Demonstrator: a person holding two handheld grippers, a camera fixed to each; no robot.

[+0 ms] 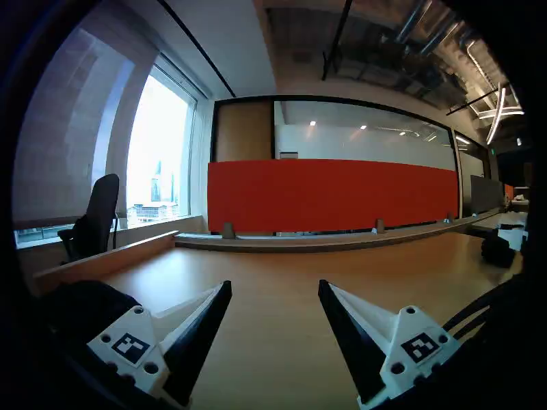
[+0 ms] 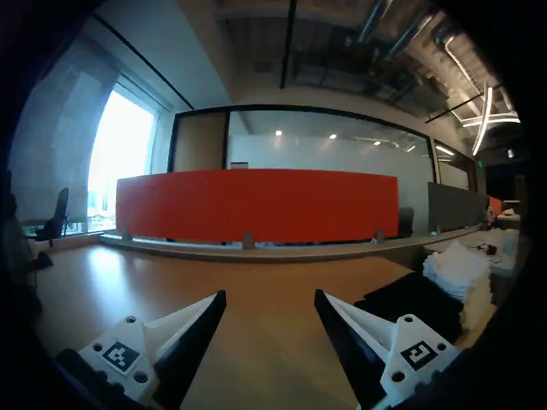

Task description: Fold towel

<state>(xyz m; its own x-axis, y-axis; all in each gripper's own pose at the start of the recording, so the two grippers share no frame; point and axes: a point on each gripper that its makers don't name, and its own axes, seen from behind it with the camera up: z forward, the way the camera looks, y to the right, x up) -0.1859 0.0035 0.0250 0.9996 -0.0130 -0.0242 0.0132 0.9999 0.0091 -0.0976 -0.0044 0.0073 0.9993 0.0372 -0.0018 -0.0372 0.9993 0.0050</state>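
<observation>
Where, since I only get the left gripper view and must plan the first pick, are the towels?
Observer: In the right gripper view, a stack of white folded towels sits on the table, at the right of that view.
Operator: Anything beside it?
Observer: A dark flat pile, probably cloth, lies against the stack's left side.
Operator: Is the right gripper holding anything?
Observer: No; the right gripper has its jaws open over bare wood.
</observation>
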